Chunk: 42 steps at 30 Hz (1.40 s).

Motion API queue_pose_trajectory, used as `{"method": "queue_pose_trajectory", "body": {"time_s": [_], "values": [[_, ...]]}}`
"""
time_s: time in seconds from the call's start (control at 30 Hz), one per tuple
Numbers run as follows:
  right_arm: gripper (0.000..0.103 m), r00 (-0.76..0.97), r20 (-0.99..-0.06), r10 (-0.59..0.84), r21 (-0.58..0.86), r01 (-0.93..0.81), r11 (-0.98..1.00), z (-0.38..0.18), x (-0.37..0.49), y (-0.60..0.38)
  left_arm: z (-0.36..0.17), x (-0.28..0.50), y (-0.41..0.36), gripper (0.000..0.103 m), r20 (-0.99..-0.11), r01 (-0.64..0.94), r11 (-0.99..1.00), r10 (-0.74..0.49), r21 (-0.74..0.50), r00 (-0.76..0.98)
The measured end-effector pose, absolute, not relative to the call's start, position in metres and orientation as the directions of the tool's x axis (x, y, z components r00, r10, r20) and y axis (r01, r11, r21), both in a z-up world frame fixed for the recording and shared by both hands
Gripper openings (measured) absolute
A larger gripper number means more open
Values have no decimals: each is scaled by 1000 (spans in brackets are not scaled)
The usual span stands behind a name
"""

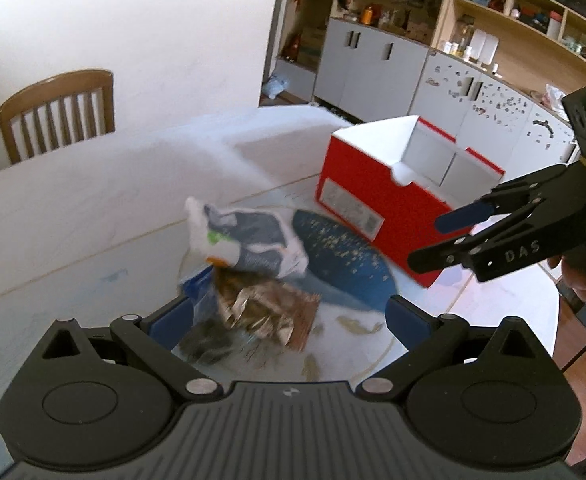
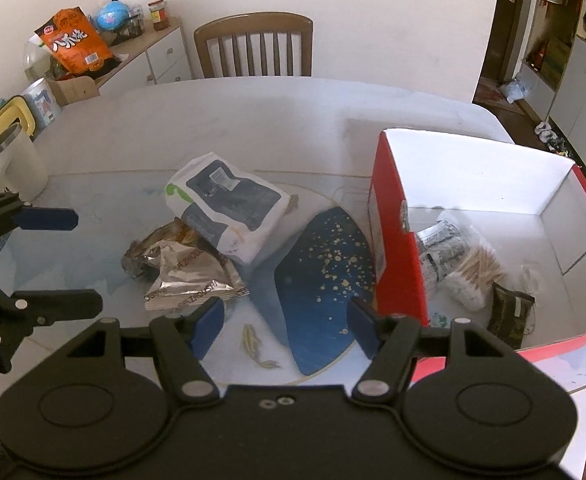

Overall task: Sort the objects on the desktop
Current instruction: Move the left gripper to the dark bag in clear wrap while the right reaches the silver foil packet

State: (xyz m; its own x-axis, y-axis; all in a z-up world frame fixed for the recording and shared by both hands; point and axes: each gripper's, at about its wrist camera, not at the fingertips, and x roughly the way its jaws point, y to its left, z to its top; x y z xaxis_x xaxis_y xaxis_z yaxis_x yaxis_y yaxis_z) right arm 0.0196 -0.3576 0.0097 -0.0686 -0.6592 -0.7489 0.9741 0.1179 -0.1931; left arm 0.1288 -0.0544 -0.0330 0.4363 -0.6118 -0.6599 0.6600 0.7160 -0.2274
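A white and dark-blue packet (image 2: pixel 225 208) lies on the table, leaning on a crumpled silver wrapper (image 2: pixel 185 272); both also show in the left wrist view, the packet (image 1: pixel 249 240) and the wrapper (image 1: pixel 265 312). A red box (image 2: pixel 397 248) with a white inside stands to the right and holds a bag of cotton swabs (image 2: pixel 473 276) and small packets. My left gripper (image 1: pixel 289 316) is open and empty, just above the wrapper. My right gripper (image 2: pixel 285 324) is open and empty, hovering between the wrapper and the box.
A blue gold-speckled fan pattern (image 2: pixel 325 280) marks the tabletop. A wooden chair (image 2: pixel 253 46) stands at the far side. A white kettle (image 2: pixel 11 160) stands at the left edge. A sideboard with snacks (image 2: pixel 73 46) is behind; cabinets (image 1: pixel 373 68) line the far wall.
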Motion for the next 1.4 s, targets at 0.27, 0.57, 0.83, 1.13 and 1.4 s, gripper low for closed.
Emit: {"method": "queue_pose_trajectory", "body": {"time_s": [0.27, 0.57, 0.83, 1.13, 1.4], "values": [[68, -56, -757, -651, -179, 976, 124, -2, 28, -365, -54, 136, -37, 103, -688, 629, 741, -584, -236, 431], [68, 7, -764, -645, -166, 964, 207, -9, 59, -378, -76, 153, -23, 103, -721, 584, 784, -527, -210, 449], [67, 29, -779, -626, -171, 951, 256, -23, 80, -401, -94, 165, -23, 103, -730, 582, 786, -522, -210, 441], [67, 51, -800, -597, -132, 957, 259, -39, 86, -422, -106, 176, -27, 103, -729, 570, 789, -527, -229, 436], [67, 63, -828, -558, -95, 964, 250, -54, 82, -444, -112, 181, -32, 103, -728, 583, 779, -537, -232, 428]]}}
